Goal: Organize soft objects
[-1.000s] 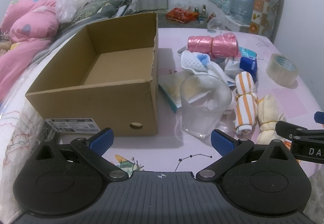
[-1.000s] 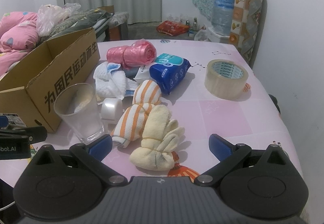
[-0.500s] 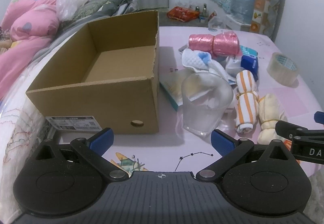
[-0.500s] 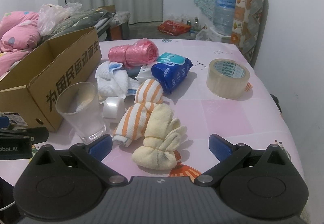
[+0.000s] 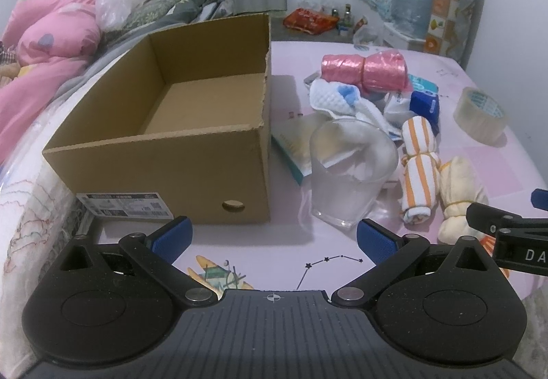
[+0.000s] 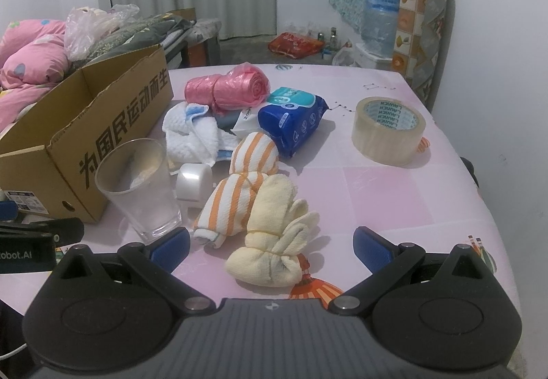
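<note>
Cardboard, brown and open-topped, the box (image 5: 191, 125) held nothing, while the pale yellow tied cloth bundle (image 6: 274, 235) and orange-striped rolled towel (image 6: 239, 194) lay on the pink table (image 6: 394, 194), apparently unsorted, between the spread, empty right gripper (image 6: 270, 242) and left gripper (image 5: 274, 235).

Yellow towel bundle (image 6: 274, 242) and orange-striped towel roll (image 6: 239, 194) lie touching on bench; cardboard box (image 5: 178, 139) open, upright.

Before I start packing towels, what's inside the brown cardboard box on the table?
Nothing shows inside the brown cardboard box: the left wrist view sees bare floor and inner walls. The strip of floor just behind its near wall is hidden.
</note>
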`<state>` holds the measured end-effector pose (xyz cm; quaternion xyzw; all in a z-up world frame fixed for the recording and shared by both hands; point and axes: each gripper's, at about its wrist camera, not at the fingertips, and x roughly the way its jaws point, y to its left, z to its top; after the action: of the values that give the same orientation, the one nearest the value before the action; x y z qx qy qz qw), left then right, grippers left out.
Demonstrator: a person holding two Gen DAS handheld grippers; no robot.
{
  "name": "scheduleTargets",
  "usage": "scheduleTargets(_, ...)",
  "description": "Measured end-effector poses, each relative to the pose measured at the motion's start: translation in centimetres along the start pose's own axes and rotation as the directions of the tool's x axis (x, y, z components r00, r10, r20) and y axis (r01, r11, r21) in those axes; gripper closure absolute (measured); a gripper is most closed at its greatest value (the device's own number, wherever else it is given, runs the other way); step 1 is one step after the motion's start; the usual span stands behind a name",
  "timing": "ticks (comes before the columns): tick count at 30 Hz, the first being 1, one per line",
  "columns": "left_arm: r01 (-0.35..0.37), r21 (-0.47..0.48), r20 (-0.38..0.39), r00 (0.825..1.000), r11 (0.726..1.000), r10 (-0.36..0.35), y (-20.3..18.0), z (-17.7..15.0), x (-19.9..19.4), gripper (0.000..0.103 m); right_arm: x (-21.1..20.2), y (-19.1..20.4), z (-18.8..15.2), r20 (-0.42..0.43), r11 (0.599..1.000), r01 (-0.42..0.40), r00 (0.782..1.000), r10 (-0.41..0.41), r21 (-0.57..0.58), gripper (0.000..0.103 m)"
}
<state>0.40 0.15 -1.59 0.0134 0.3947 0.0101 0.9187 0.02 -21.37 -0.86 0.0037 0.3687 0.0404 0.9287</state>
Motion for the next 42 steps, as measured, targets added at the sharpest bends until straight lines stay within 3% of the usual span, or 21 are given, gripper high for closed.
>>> scheduleTargets(10, 0.015, -0.001, -0.009, 1.0, 1.0, -0.015, -0.1, -0.4, 0.4, 0.0, 0.1, -0.6, -0.6, 0.015, 1.0, 0.0, 1.0, 0.001, -0.019, 0.029)
scheduleTargets(15, 0.084, 0.012, 0.036, 0.996, 0.996, -0.084, -0.4, -1.0, 0.4, 0.001, 0.7, -2.8, -1.3, 0.007, 1.0, -0.016, 1.0, 0.016, 0.012, 0.029)
scheduleTargets(23, 0.199, 0.059, 0.116, 0.972, 0.978, -0.205, -1.2, -1.6, 0.1, 0.005, 2.9, -5.4, -0.8, -0.029, 0.987, -0.102, 0.994, 0.106, 0.121, 0.03)
scheduleTargets(27, 0.24, 0.08, 0.127, 0.96, 0.968, -0.248, -1.2, -1.5, 0.1, 0.01, 5.1, -5.2, -0.9, -0.094, 0.979, -0.146, 0.983, 0.16, 0.144, 0.048)
scheduleTargets(29, 0.275, 0.078, 0.143, 0.948, 0.958, -0.284, -0.9, -1.5, 0.0, 0.013, 5.9, -5.1, -1.1, -0.109, 0.971, -0.18, 0.974, 0.198, 0.157, 0.051)
scheduleTargets(33, 0.359, 0.071, 0.157, 0.917, 0.931, -0.366, -0.5, -0.8, -0.2, 0.021, 6.2, -5.6, -1.2, -0.102, 0.945, -0.26, 0.954, 0.284, 0.199, 0.074)
scheduleTargets(37, 0.41, 0.128, 0.145, 0.893, 0.903, -0.426, -2.0, -0.3, -0.4, 0.022, 5.9, -6.9, -1.4, -0.075, 0.932, -0.265, 0.954, 0.291, 0.246, 0.075)
scheduleTargets(42, 0.436, 0.203, 0.093, 0.883, 0.877, -0.461, -4.8, 0.0, 0.3, 0.025, 5.8, -9.3, -0.5, -0.017, 0.924, -0.255, 0.962, 0.271, 0.285, 0.075)
